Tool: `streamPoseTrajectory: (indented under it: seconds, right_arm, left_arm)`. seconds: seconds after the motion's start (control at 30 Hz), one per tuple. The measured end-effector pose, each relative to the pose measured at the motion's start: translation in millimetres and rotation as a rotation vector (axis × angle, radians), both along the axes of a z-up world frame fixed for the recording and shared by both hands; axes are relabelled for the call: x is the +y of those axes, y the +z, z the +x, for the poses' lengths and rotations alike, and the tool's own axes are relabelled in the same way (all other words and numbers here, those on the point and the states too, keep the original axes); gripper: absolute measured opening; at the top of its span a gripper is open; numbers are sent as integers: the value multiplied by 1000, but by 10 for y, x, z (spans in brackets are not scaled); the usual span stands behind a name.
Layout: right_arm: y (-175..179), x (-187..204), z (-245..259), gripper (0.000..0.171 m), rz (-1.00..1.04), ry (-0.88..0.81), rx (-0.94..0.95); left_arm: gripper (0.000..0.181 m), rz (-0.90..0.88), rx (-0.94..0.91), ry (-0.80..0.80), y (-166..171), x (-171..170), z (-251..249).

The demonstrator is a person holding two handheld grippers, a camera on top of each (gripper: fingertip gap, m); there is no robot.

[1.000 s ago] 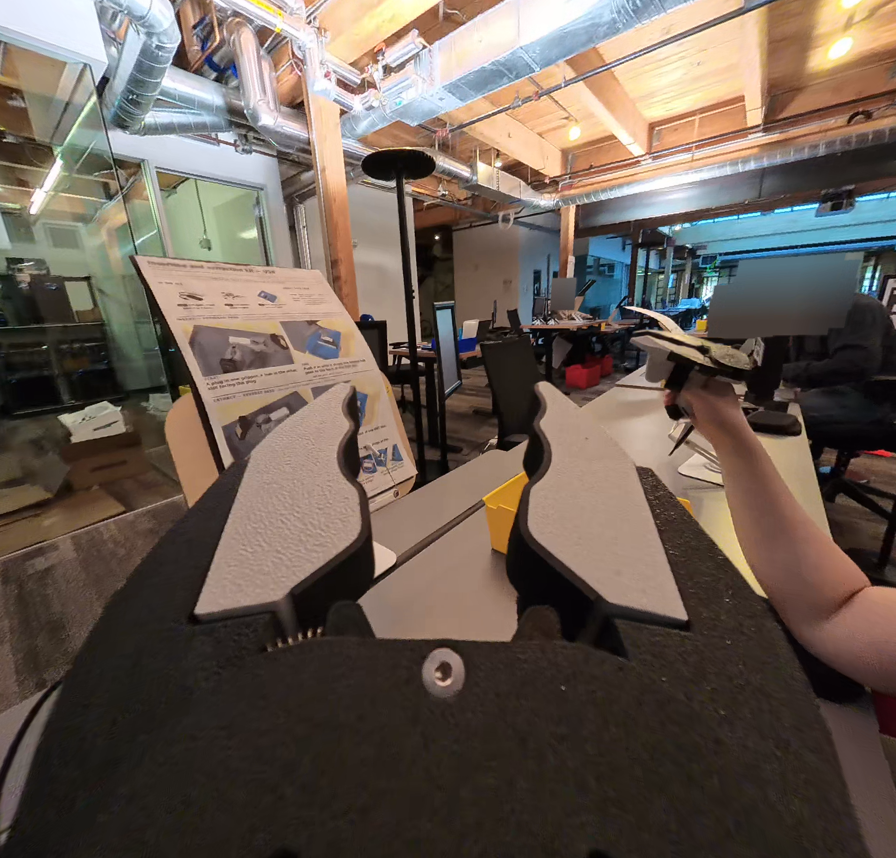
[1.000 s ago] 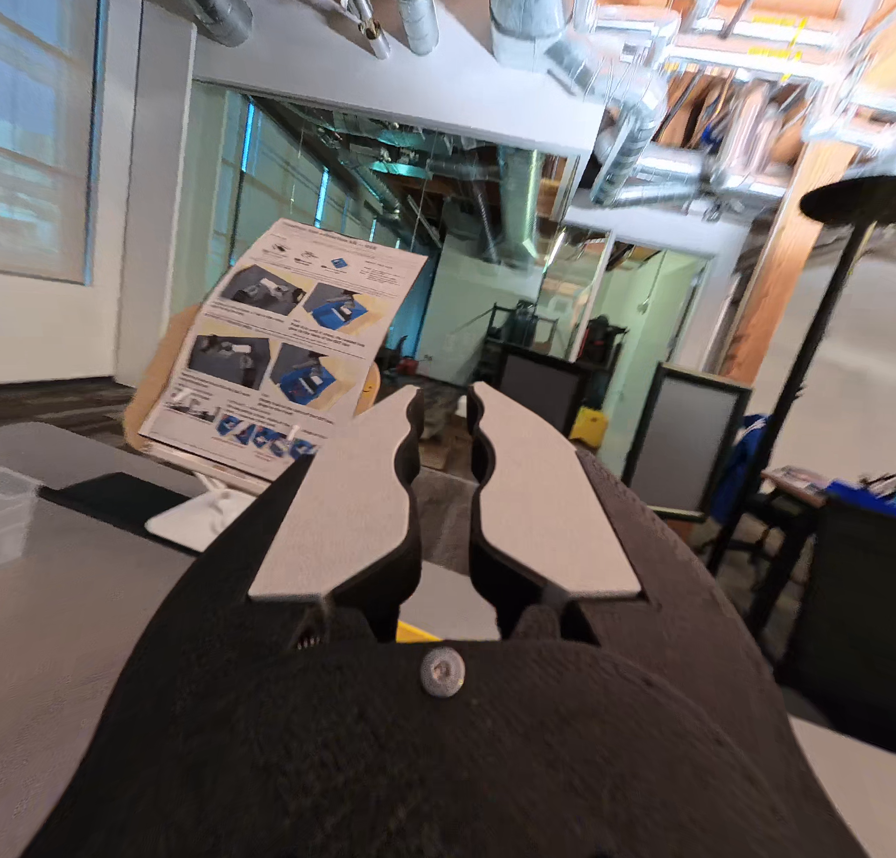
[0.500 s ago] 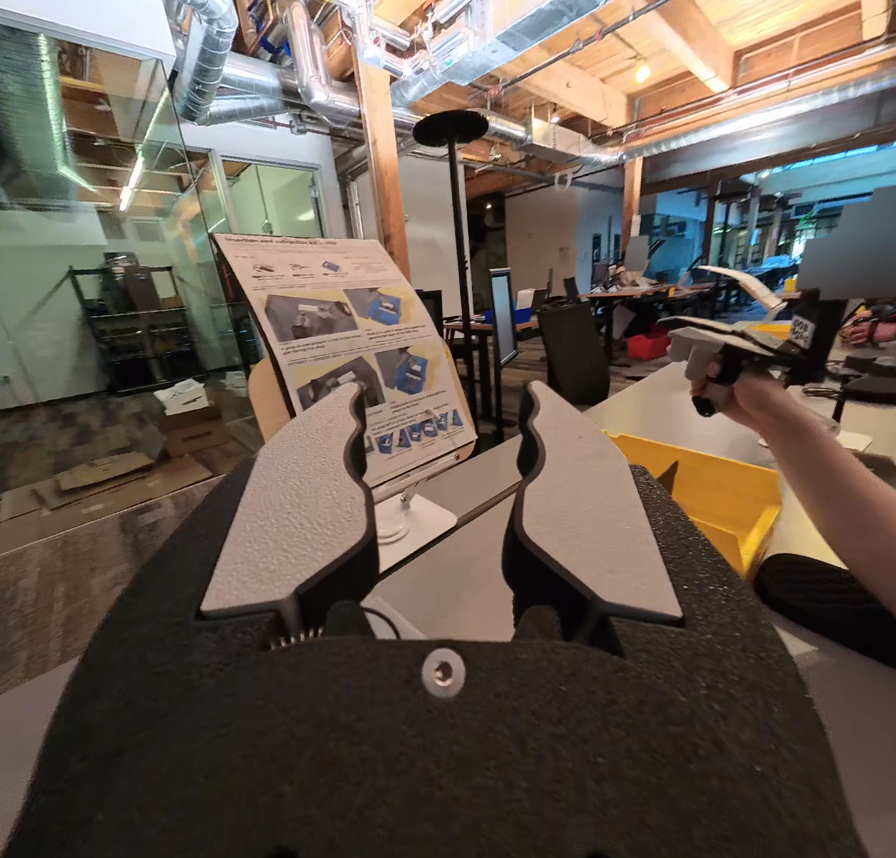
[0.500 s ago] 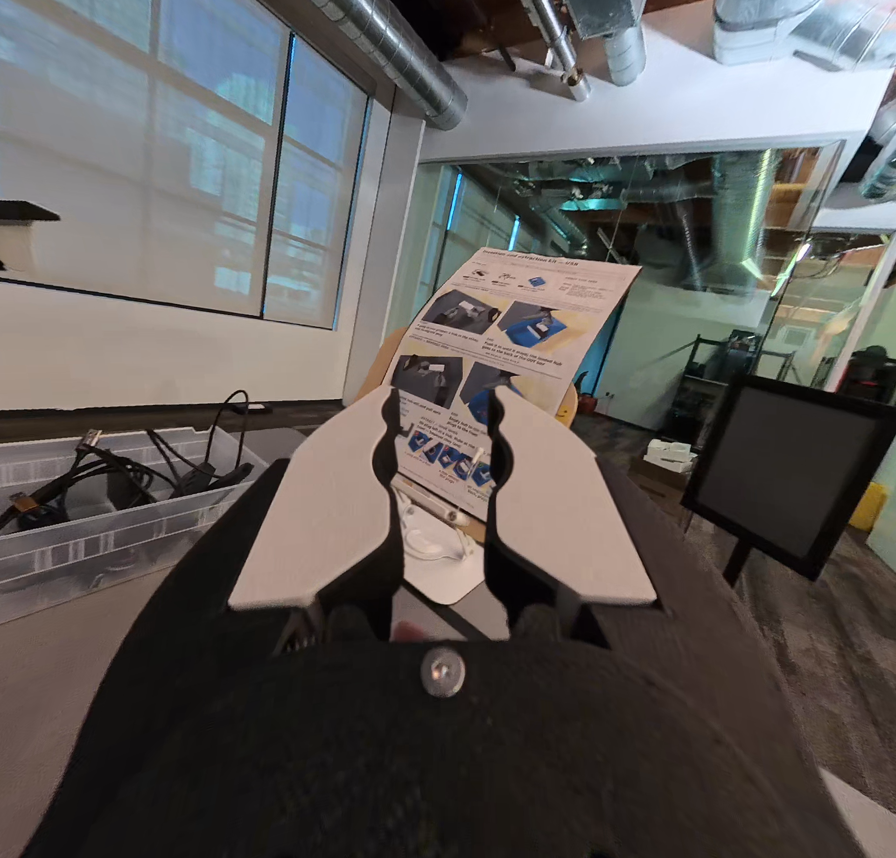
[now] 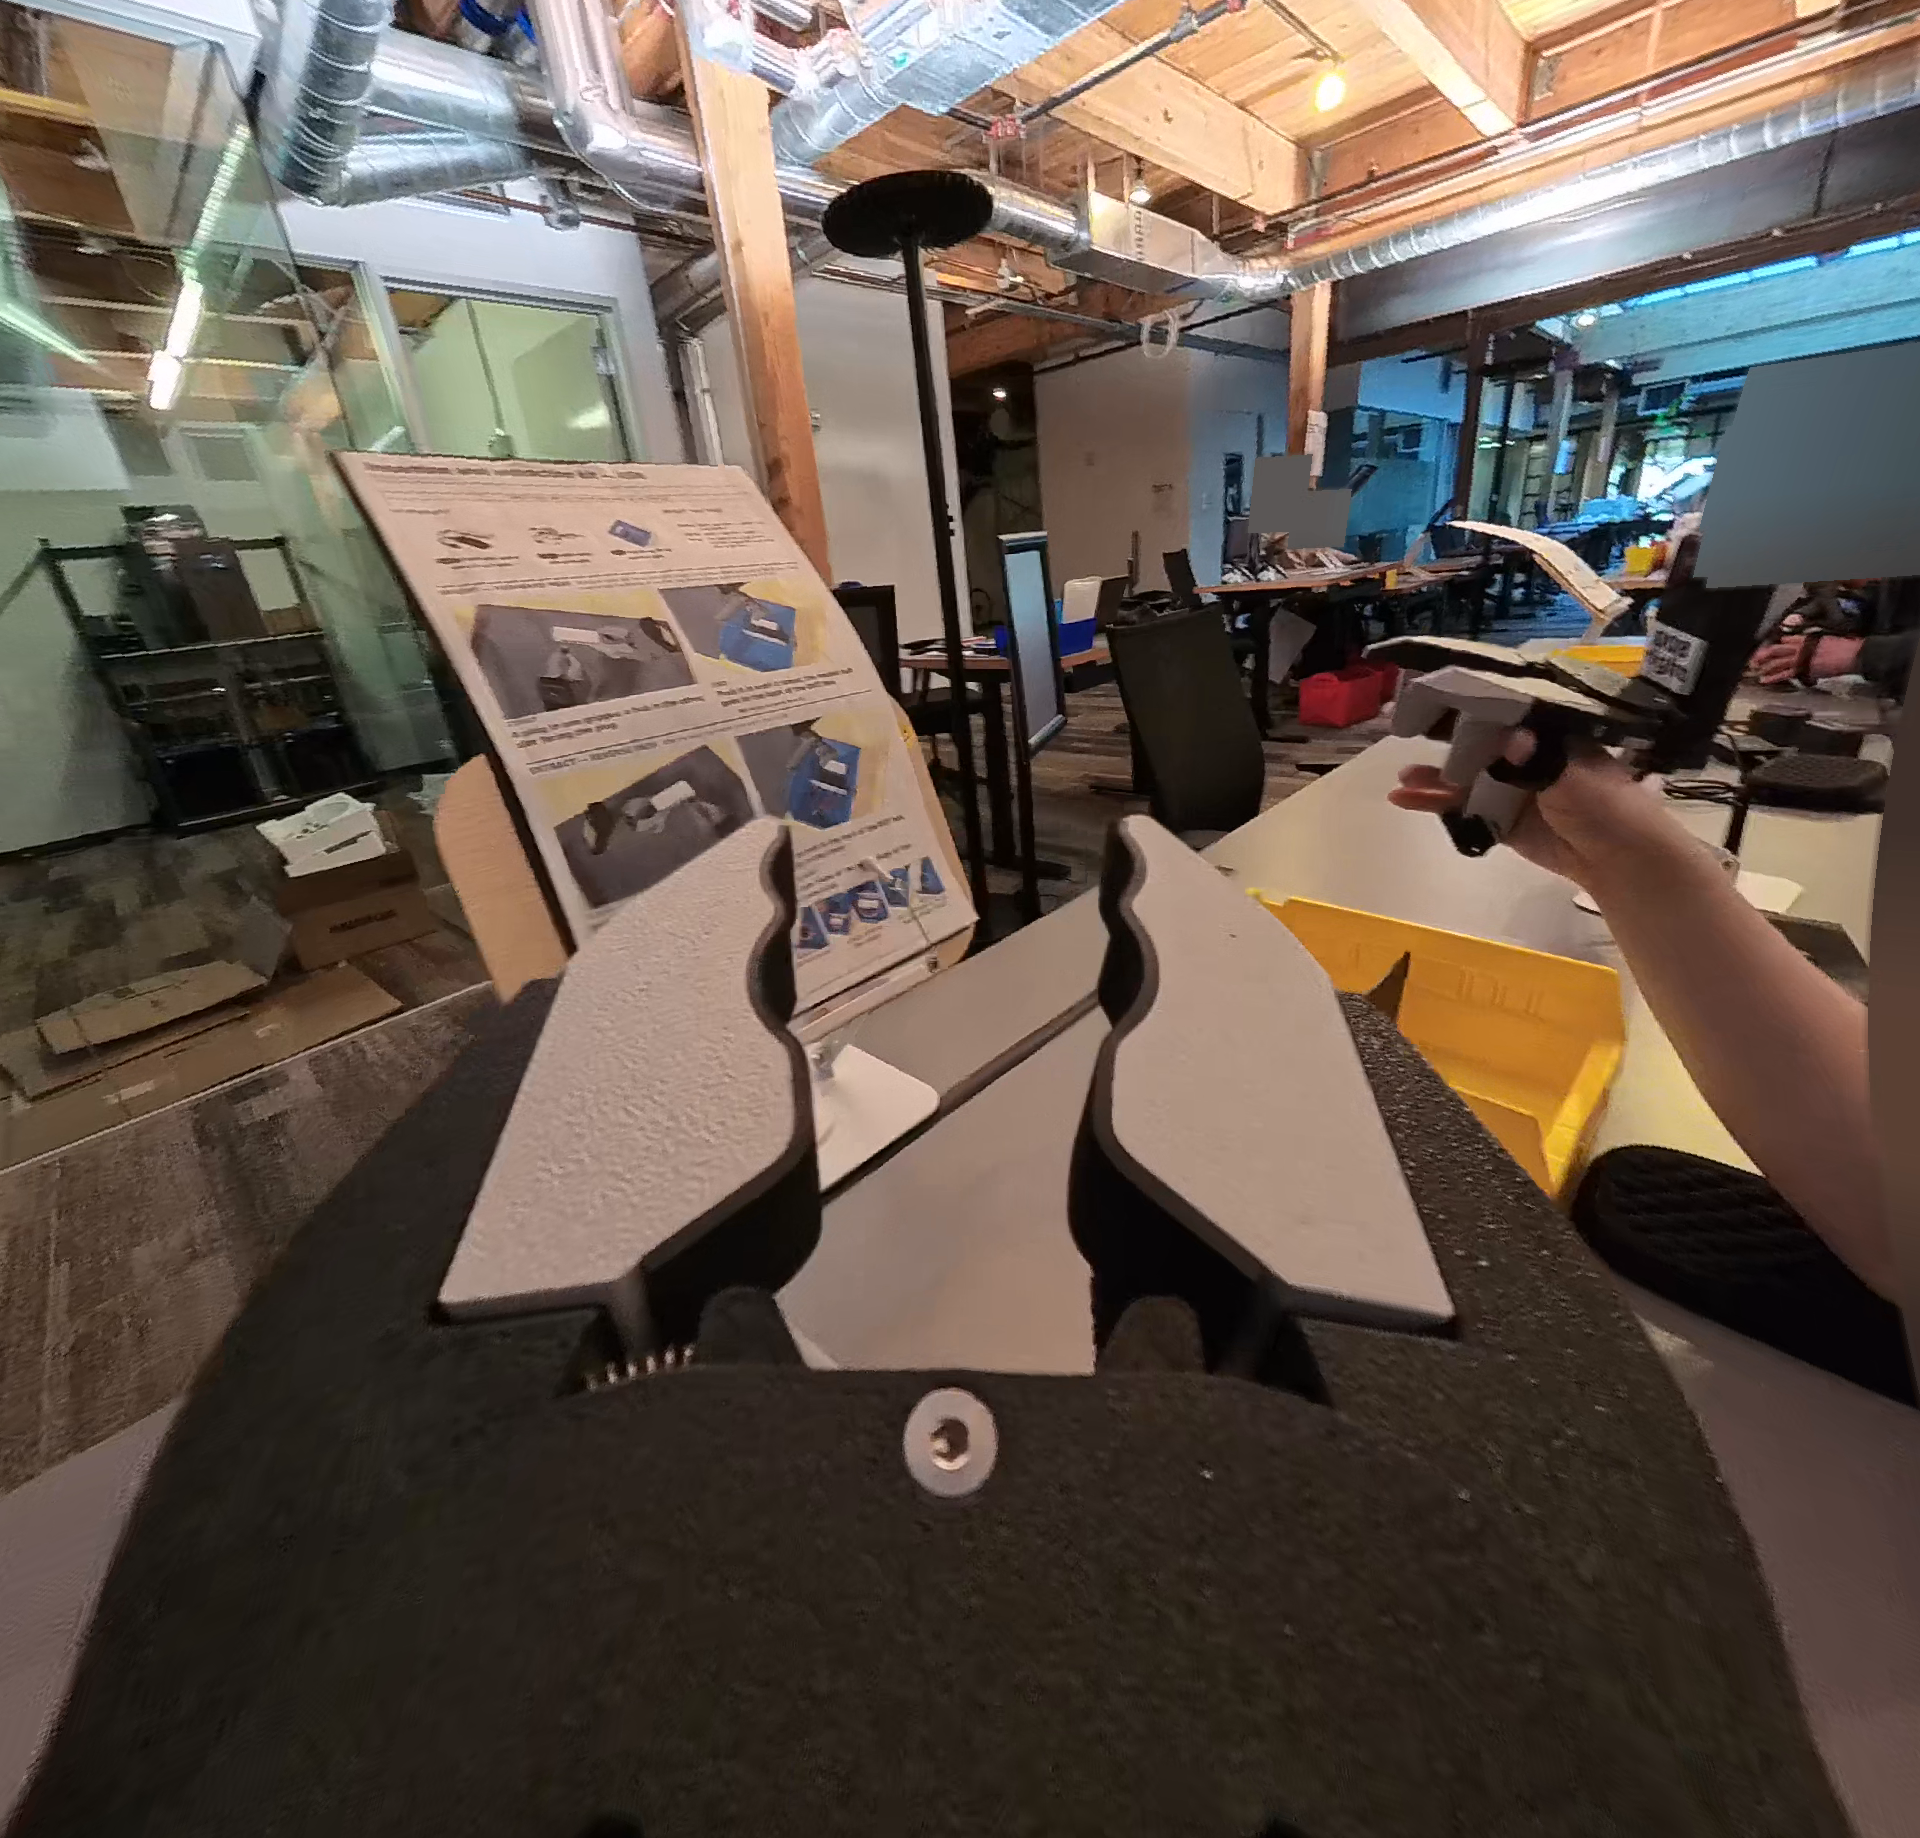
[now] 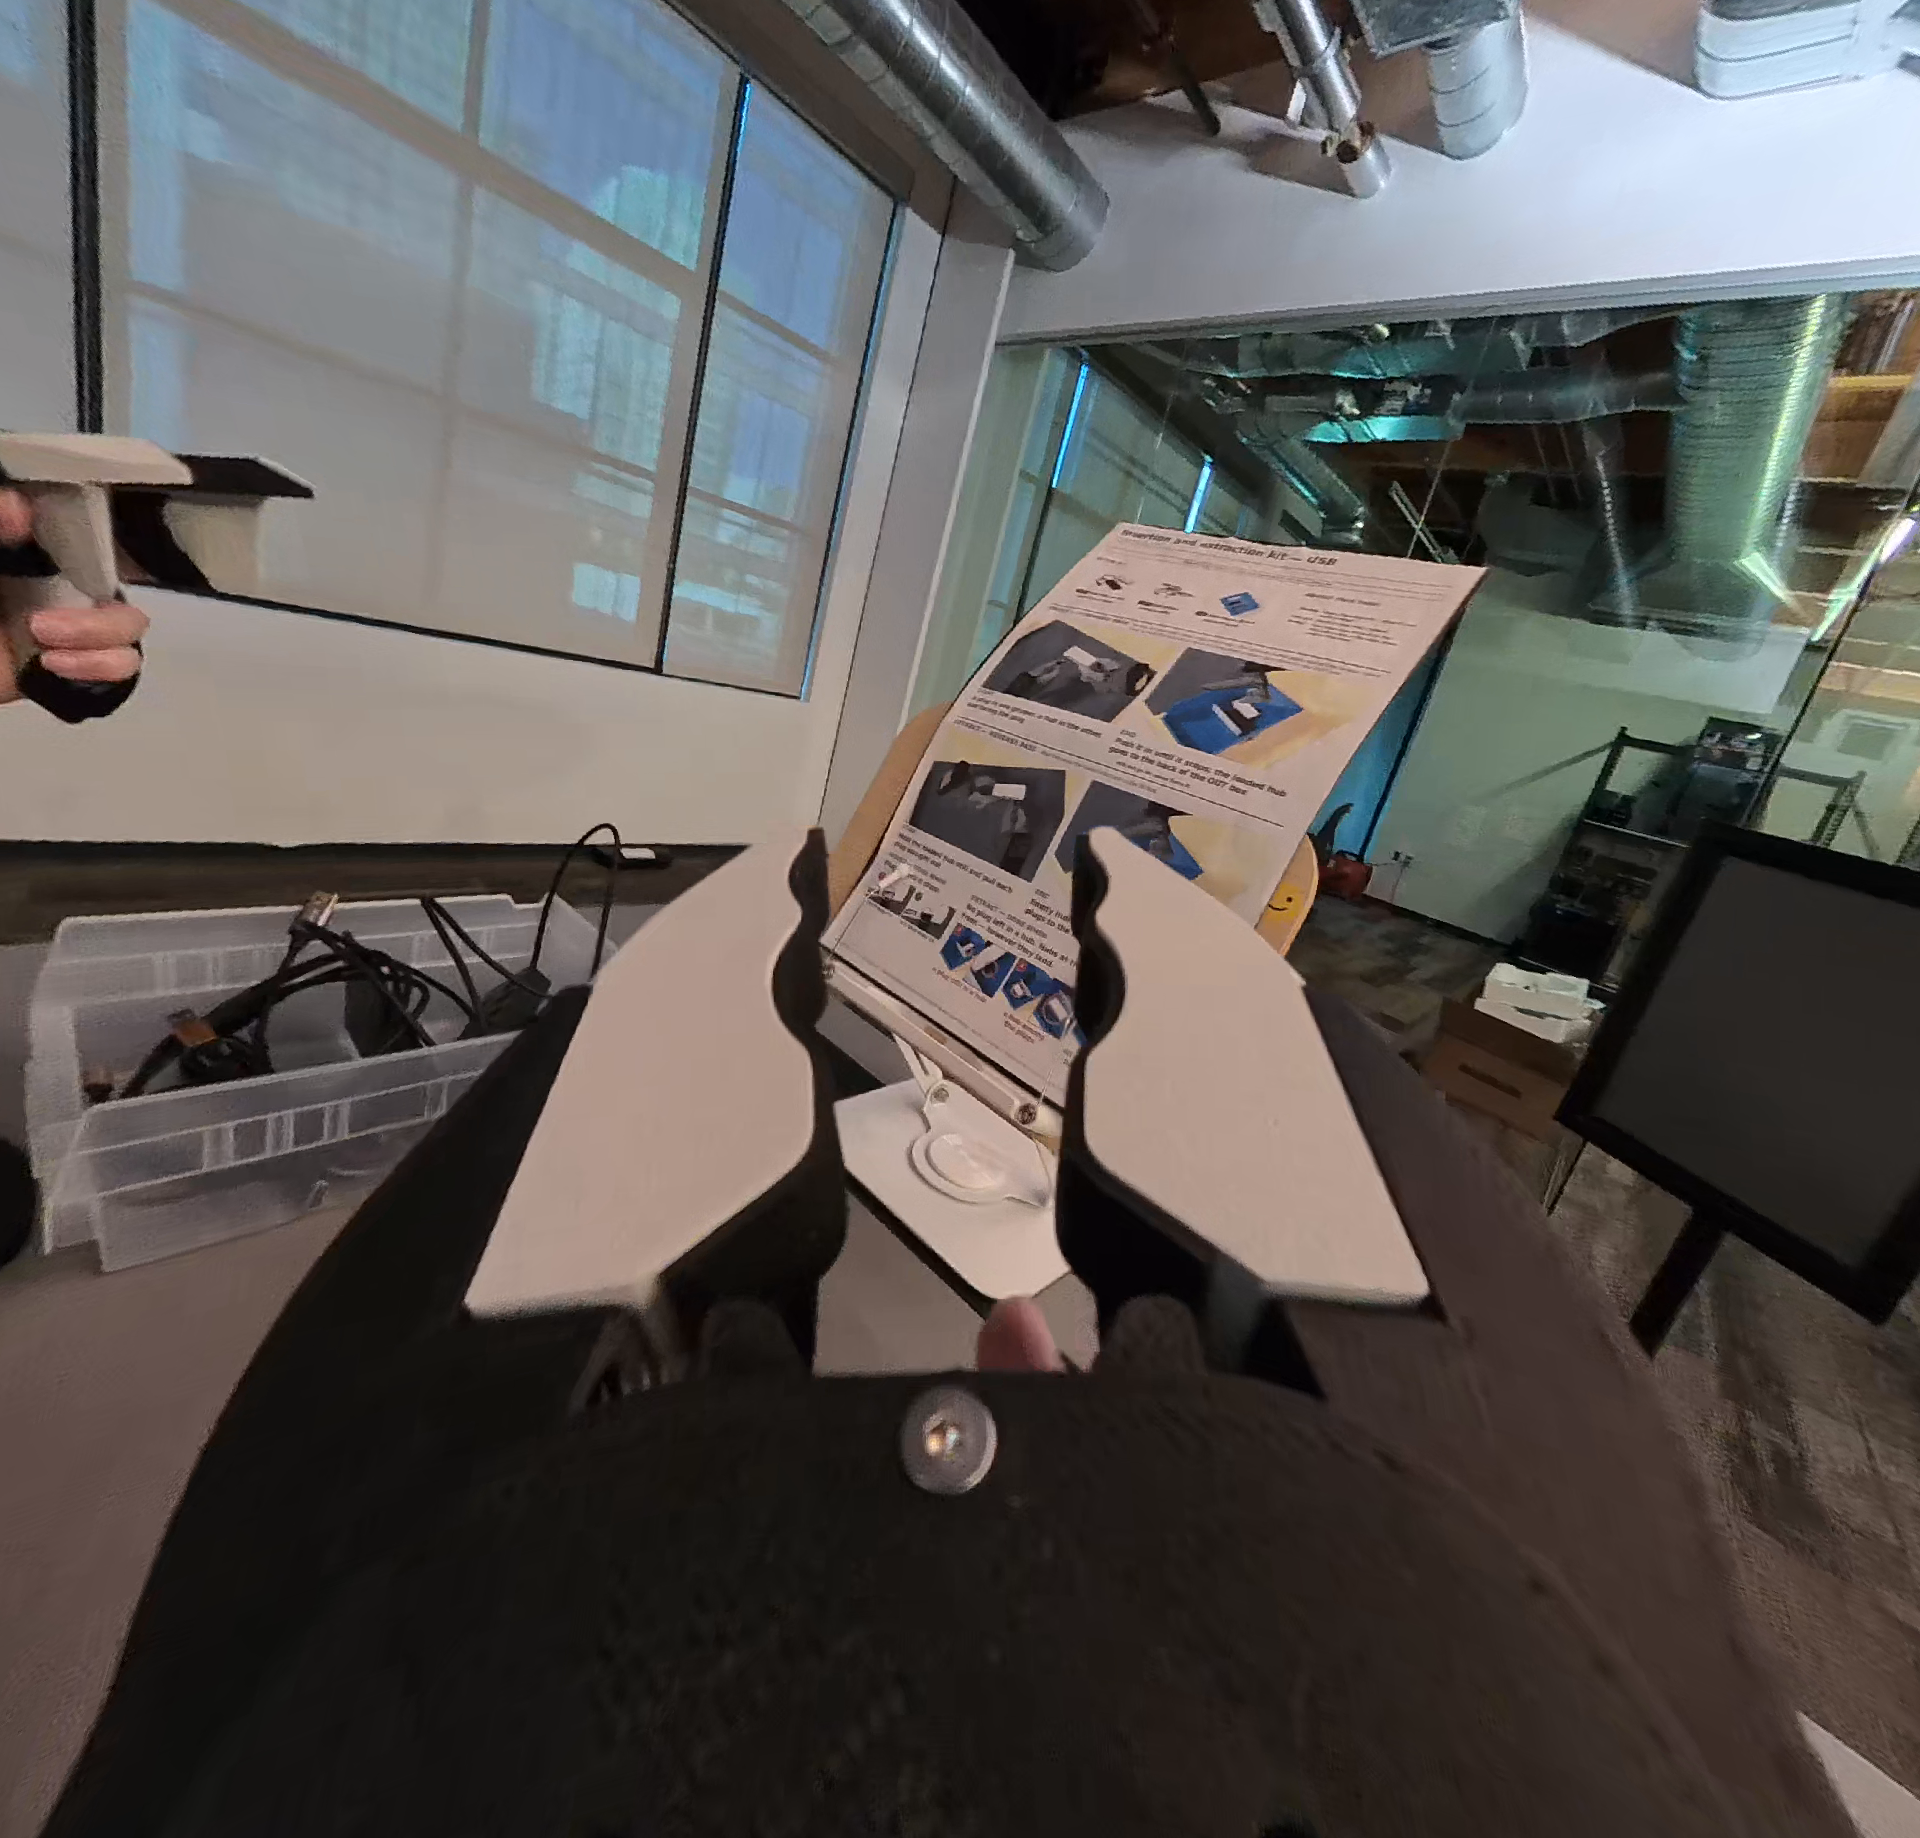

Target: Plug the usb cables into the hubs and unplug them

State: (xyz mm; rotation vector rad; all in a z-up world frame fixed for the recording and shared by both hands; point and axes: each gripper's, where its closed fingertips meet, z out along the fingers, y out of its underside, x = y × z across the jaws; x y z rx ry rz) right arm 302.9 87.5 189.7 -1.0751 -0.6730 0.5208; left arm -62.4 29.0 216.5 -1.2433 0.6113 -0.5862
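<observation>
1. Clear plastic bin (image 6: 260, 1092) on the grey table (image 6: 125, 1373) holds tangled black usb cables (image 6: 343, 978).
2. Yellow bin (image 5: 1455, 1019): contents hidden.
3. Left gripper (image 5: 940, 874) and right gripper (image 6: 945, 874) hang spread, empty, above the table.
4. Instruction sheet (image 6: 1164, 749) stands beyond.

Clear plastic bin (image 6: 260, 1123) — matt grey table (image 6: 156, 1425)

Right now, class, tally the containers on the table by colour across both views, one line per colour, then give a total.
Yellow bin: 1
Clear bin, with dark cables inside: 1
Total: 2
</observation>
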Motion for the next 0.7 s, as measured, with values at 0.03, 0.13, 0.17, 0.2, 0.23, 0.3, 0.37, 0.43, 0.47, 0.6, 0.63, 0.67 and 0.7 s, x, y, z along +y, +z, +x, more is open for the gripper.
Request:
streamPoseTrajectory:
  seconds: [0.03,0.13,0.17,0.2,0.23,0.3,0.37,0.43,0.47,0.6,0.63,0.67,0.7]
  right_arm:
    - [20,-2,20,45,6,-9,14]
    - [80,-14,83,40,38,-48,32]
    - [99,-28,96,40,45,-51,38]
    - [123,-48,106,40,55,-51,46]
    - [154,-66,122,41,70,-56,61]
    - [194,-87,149,42,81,-72,77]
    - [199,-94,159,43,76,-91,57]
    - [229,-101,203,44,93,-137,53]
    - [246,-108,221,45,98,-153,57]
    - [289,-142,213,53,91,-147,81]
    - [312,-141,224,58,107,-165,93]
    - [335,-128,252,64,115,-196,111]
    - [339,-133,245,63,115,-198,115]
  left_arm:
    - [56,-7,7,-23,-8,-34,51]
    - [56,-11,25,-50,-5,-118,144]
    - [56,2,27,-45,11,-137,156]
    - [55,15,27,-40,30,-159,168]
    - [55,21,30,-42,40,-181,188]
    - [55,27,44,-57,41,-224,238]
    - [55,33,54,-60,40,-242,271]
    - [55,34,56,-63,36,-236,291]
    - [55,26,58,-67,25,-228,301]
    - [55,5,56,-75,-1,-196,322]
    - [55,0,58,-80,-7,-195,335]
    - [55,-5,63,-84,-17,-196,350]
    - [55,-8,71,-85,-28,-193,366]
